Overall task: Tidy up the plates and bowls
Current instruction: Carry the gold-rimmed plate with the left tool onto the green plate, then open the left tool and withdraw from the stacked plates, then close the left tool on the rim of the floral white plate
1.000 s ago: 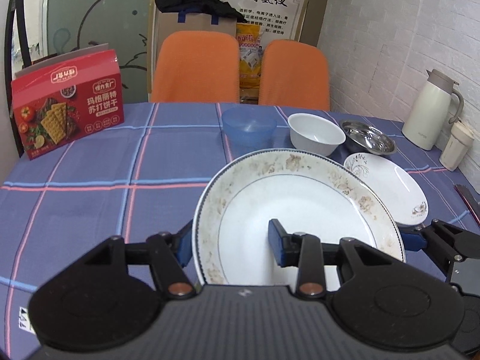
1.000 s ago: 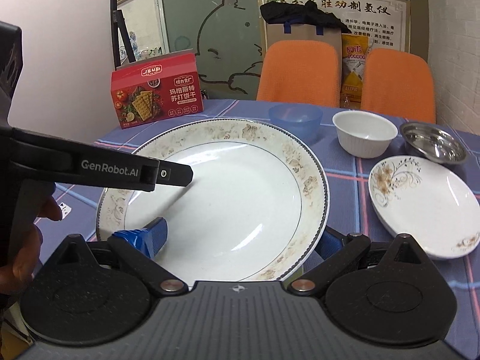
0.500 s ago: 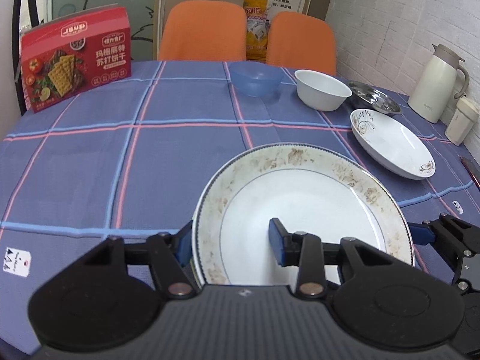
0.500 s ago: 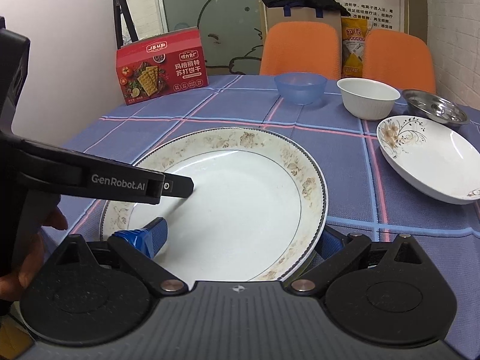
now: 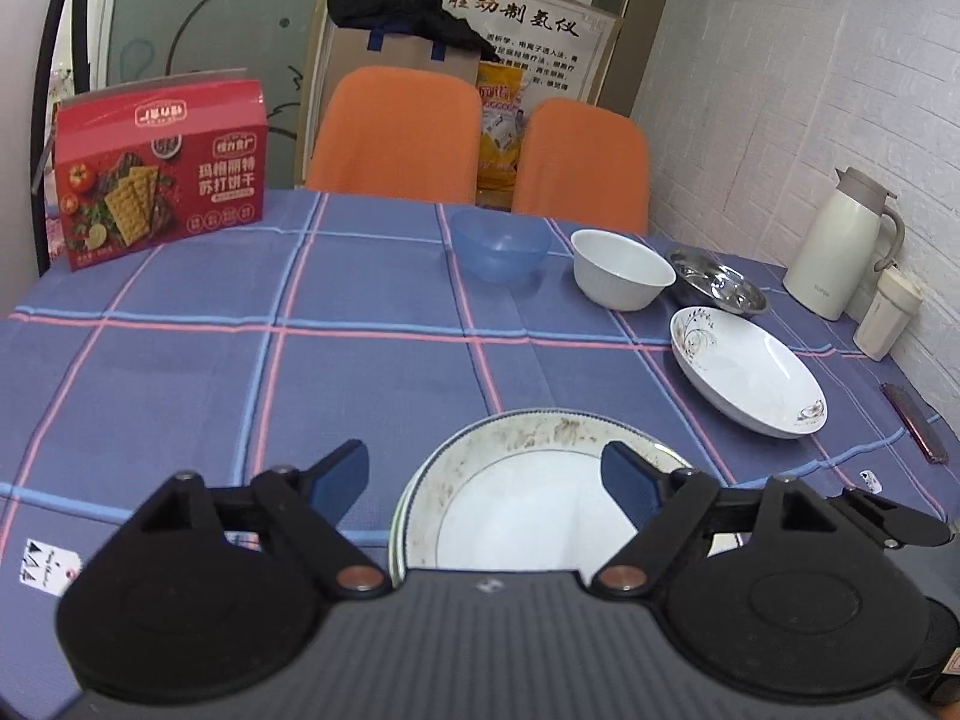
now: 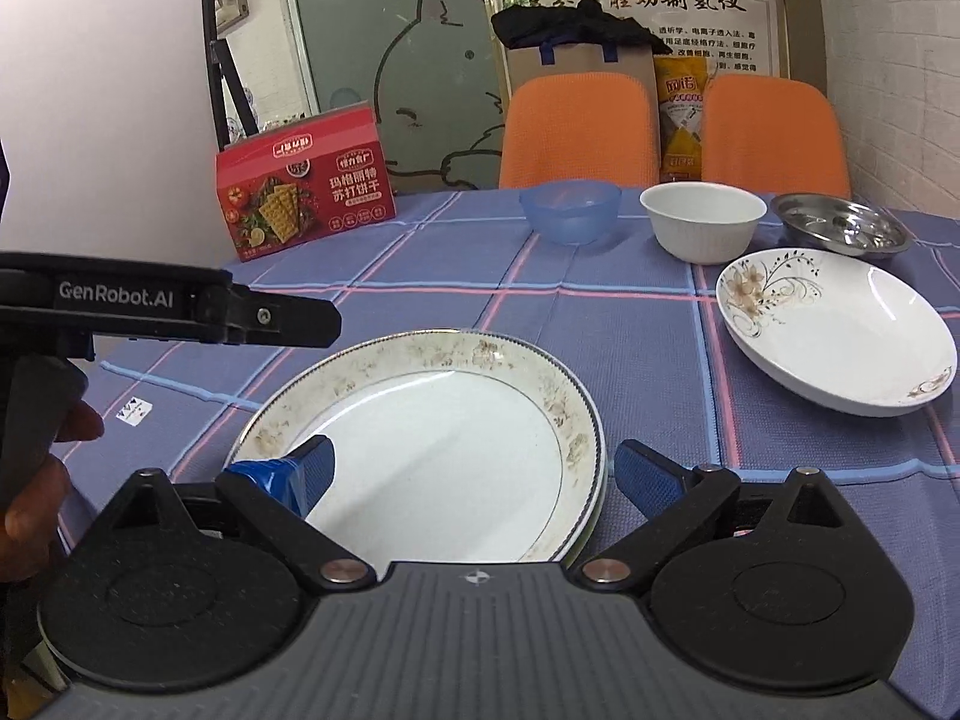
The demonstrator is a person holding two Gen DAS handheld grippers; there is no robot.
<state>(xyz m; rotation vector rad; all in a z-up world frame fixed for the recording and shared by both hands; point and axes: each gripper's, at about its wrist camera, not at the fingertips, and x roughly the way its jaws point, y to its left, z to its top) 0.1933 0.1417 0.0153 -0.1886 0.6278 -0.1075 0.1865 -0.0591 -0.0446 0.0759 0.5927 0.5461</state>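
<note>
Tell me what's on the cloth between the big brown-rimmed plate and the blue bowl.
Nothing: only bare checked tablecloth lies between the brown-rimmed plate and the blue bowl, clearest in the left wrist view.

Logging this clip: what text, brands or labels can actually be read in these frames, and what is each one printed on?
"GenRobot.AI": side of the left tool, seen from the right wrist.
"玛格丽特 苏打饼干": front of the red cracker box.
"胜功制氢仪": heading of the wall poster; its smaller lines are too small to read.
Kettle logo, yellow snack bag and tablecloth tag: too blurred to read.

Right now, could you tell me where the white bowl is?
The white bowl stands at the table's far side, between the blue bowl and the steel dish.
</note>
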